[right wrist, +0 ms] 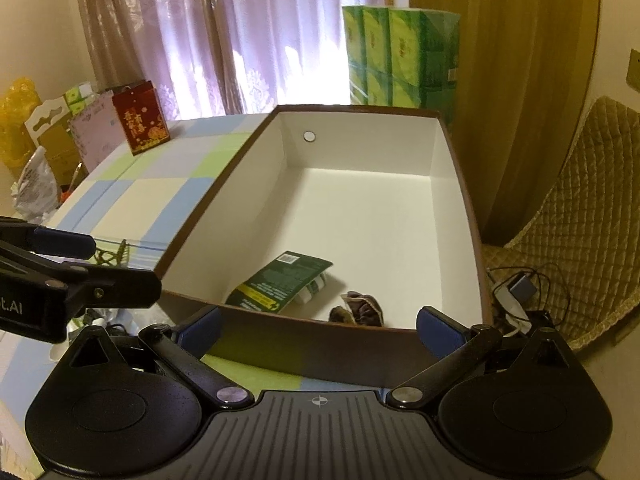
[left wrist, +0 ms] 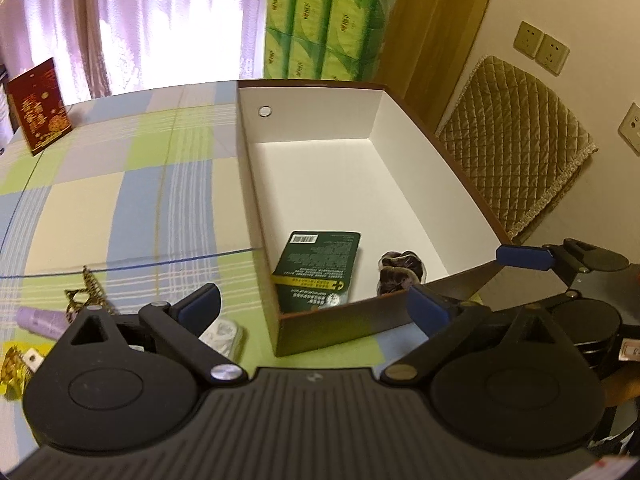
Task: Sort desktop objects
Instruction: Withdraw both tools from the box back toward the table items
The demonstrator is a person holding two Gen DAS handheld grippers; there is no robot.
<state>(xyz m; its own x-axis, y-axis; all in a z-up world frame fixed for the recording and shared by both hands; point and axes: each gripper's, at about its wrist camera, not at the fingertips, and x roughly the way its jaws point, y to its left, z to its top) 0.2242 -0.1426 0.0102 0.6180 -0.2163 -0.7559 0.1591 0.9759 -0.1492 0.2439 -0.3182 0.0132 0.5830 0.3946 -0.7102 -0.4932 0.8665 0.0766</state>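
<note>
While both grippers' fingers gape unladen | green packet (left wrist: 320,270) lies in box (left wrist: 320,184) beyond them

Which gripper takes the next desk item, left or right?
Left. Open left gripper sits beside the loose items: white packet, purple tube. Open right gripper faces the box.

- Pale purple curtains (right wrist: 256,40) hang behind the bench, backlit.
- A stack of green tissue packs (left wrist: 324,28) stands at the far edge.
- A red greeting card (left wrist: 38,106) stands upright, far left.
- A quilted tan chair back (left wrist: 516,140) sits beside wall sockets (left wrist: 540,46).
- Tangled cables (right wrist: 516,292) lie on the floor.
</note>
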